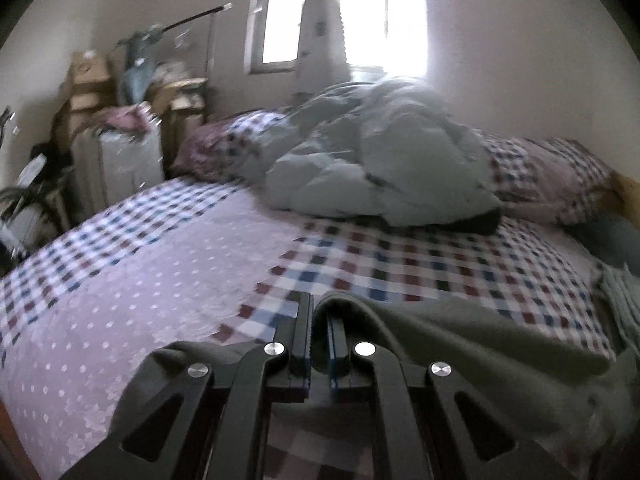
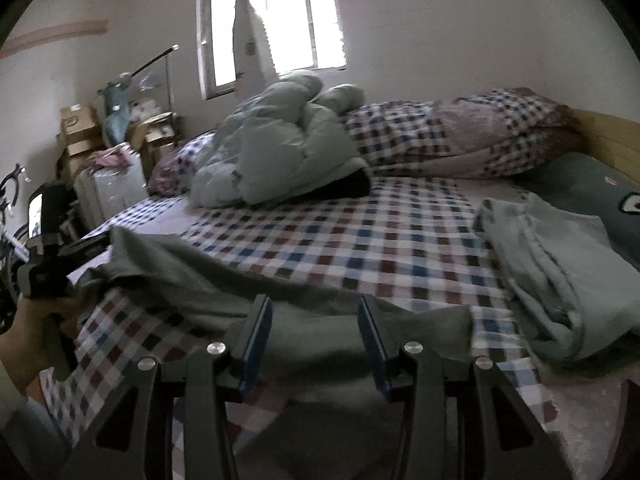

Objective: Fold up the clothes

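Note:
A dark grey-green garment (image 1: 440,344) lies across the checked bed sheet (image 1: 400,264). My left gripper (image 1: 319,312) is shut on one edge of it, and the cloth drapes over the right finger and trails off to the right. In the right wrist view the same garment (image 2: 200,276) stretches from the left gripper (image 2: 96,242), held by a hand (image 2: 24,344) at the far left, to my right gripper (image 2: 314,308). The right jaws stand apart, just above the garment's near edge, with cloth below and between them but no pad pressing on it.
A crumpled pale green duvet (image 2: 276,148) lies at the back of the bed beside a rolled checked quilt (image 2: 460,136). Folded light green clothes (image 2: 560,280) sit at the right. Cardboard boxes (image 1: 86,80) and a white case (image 1: 124,160) stand left of the bed, under a window (image 1: 340,12).

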